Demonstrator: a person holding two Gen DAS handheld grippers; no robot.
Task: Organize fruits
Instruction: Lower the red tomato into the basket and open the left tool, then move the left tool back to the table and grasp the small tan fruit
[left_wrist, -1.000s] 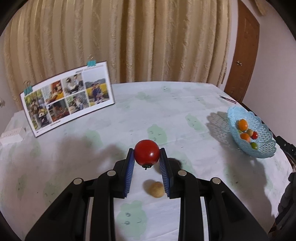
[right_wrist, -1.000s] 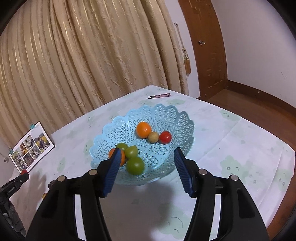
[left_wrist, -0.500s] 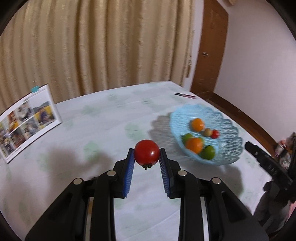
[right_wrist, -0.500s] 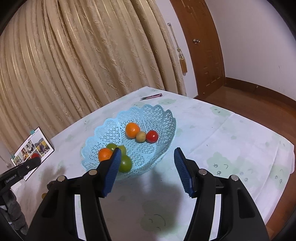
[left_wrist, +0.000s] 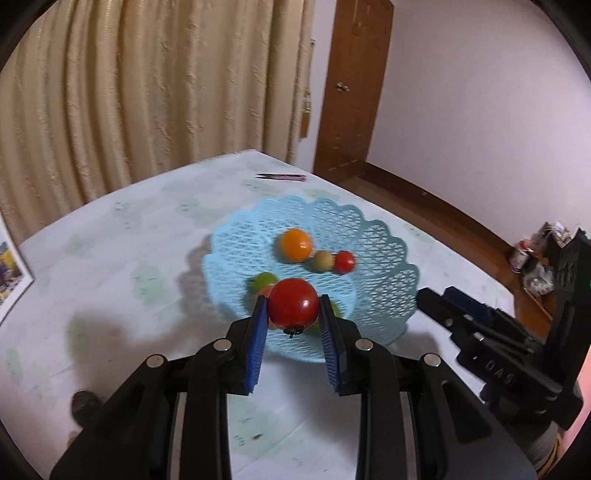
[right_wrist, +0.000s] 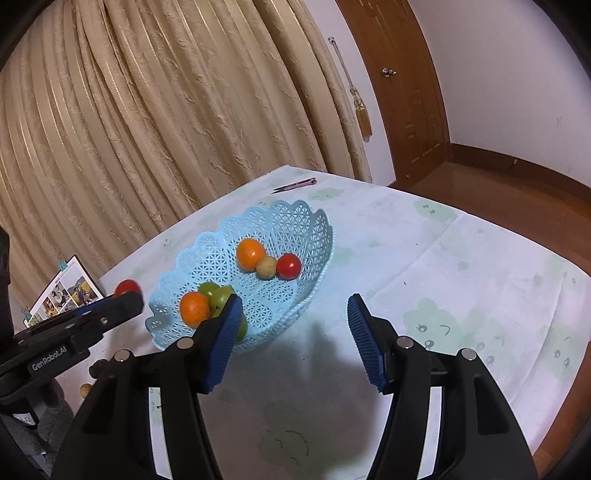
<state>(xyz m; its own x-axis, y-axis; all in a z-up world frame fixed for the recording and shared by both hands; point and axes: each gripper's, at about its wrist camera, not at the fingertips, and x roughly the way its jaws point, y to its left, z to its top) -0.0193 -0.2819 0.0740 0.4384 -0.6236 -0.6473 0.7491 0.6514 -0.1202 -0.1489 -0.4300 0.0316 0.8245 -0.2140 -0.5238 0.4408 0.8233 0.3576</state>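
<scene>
My left gripper (left_wrist: 292, 314) is shut on a red tomato (left_wrist: 293, 305) and holds it in the air at the near rim of the light blue lattice basket (left_wrist: 373, 254). The basket holds an orange (left_wrist: 296, 244), a small tan fruit (left_wrist: 324, 260), a small red tomato (left_wrist: 345, 261) and green fruits (left_wrist: 264, 280). In the right wrist view the basket (right_wrist: 295, 225) lies ahead, and the held tomato (right_wrist: 127, 287) shows at the left. My right gripper (right_wrist: 294, 325) is open and empty, just right of the basket's near rim.
A photo calendar (right_wrist: 62, 295) stands at the far left by the curtain. A pink pen-like tool (right_wrist: 295, 185) lies at the table's far edge. A small tan fruit (right_wrist: 85, 389) lies on the table at the left. The table edge runs along the right.
My left gripper has swung right with the tomato, from over the bare table and a loose tan fruit to the basket's near rim. My right gripper has drawn back a little, still open.
</scene>
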